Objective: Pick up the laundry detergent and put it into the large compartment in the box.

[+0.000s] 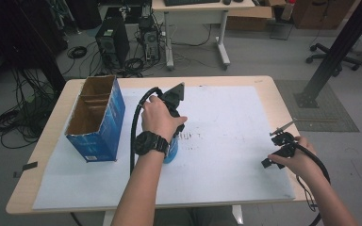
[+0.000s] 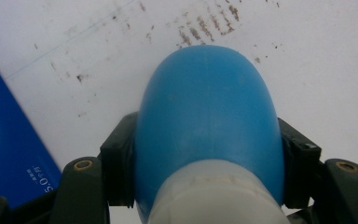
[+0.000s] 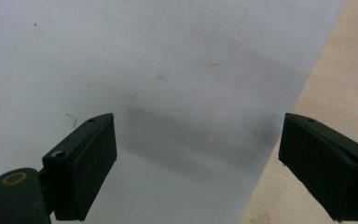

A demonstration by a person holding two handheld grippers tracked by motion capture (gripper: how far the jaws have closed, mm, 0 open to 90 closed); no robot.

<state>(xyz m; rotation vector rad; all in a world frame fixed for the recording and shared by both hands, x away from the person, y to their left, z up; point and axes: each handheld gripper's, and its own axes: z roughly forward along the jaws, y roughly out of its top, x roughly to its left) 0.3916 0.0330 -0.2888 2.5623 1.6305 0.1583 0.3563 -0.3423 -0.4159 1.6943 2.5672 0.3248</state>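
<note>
An open blue carton (image 1: 96, 120) stood near the desk's (image 1: 264, 82) left edge. Just right of it, the left gripper (image 2: 207, 154) clamped a blue bottle (image 2: 207, 121) over the white sheet (image 1: 226, 122) — near the right edge, the right gripper (image 3: 198, 158) gaped wide, holding nothing.

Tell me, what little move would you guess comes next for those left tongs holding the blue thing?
Probably lift it and carry it toward the open blue cardboard box standing to its left. The left tongs are clamped on both sides of the blue bottle, which stands on the white sheet, while the right tongs hang open near the sheet's edge.
</note>
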